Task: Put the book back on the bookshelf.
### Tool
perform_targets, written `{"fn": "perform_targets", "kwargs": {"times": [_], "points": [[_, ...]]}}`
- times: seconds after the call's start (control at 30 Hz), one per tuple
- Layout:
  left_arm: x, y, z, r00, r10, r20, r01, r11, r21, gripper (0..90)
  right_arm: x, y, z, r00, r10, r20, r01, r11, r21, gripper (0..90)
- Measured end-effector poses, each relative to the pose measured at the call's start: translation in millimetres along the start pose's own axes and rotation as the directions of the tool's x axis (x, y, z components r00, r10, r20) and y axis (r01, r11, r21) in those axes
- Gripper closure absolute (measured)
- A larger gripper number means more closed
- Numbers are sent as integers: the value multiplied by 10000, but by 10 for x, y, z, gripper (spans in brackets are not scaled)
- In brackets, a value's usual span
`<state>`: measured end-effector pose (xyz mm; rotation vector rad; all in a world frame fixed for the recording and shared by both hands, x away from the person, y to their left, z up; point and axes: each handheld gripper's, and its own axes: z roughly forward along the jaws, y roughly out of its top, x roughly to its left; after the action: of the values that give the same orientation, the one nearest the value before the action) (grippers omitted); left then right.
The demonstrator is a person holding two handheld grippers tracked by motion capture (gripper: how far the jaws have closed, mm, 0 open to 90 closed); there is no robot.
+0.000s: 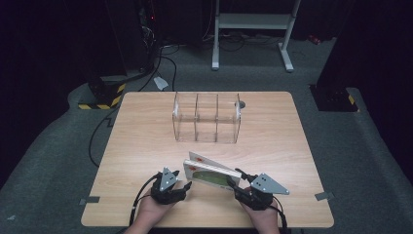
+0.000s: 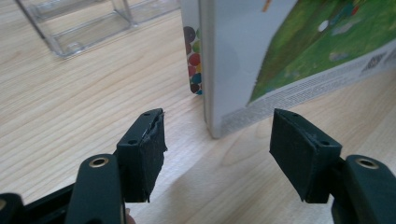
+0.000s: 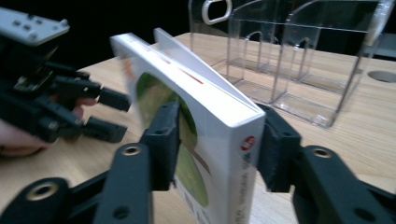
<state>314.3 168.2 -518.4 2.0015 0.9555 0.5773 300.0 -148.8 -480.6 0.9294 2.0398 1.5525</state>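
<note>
A white book with a green cover (image 1: 210, 174) stands on its edge on the wooden table (image 1: 146, 141), near the front. A thinner white book (image 1: 202, 158) leans just behind it. My right gripper (image 1: 236, 181) is shut on the right end of the green-covered book (image 3: 205, 112), one pad on each face. My left gripper (image 1: 188, 187) is at the book's left end, and its jaws stand open (image 2: 217, 140) with the book's corner (image 2: 233, 60) just ahead of them, untouched. The thinner book's spine with coloured dots (image 2: 191, 51) shows behind.
A clear plastic organiser with three compartments (image 1: 207, 117) stands empty at the middle back of the table, also seen close behind the books (image 3: 299, 60). A round cable hole (image 1: 241, 104) lies beside it. Dark stands and cables surround the table.
</note>
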Motion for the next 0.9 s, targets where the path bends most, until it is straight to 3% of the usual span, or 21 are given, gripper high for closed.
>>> {"fn": "perform_targets", "kwargs": {"times": [0.17,0.2,0.4,0.6,0.73,0.9], "points": [[48,-3,-13,9999,-115,-72,115,9999,-43,358,72,-8,13,9988,-484,-103,485,9988,11,723],[48,-3,-13,9999,-115,-72,115,9999,-43,359,82,-8,18,9992,-379,-158,380,9993,39,737],[99,-15,-6,9994,-152,-300,156,9998,118,359,116,-3,15,9974,-701,140,701,9975,73,744],[258,-47,1,9955,-564,-756,592,9976,359,365,75,-9,-26,9965,-613,572,608,9981,97,743],[373,-86,32,9896,-458,-1363,557,9960,698,375,31,-15,-83,9948,-447,921,434,9989,161,742],[516,-119,7,9816,-564,-1826,744,9928,934,383,-58,-14,-135,9898,-203,1412,180,9997,171,740]]}}
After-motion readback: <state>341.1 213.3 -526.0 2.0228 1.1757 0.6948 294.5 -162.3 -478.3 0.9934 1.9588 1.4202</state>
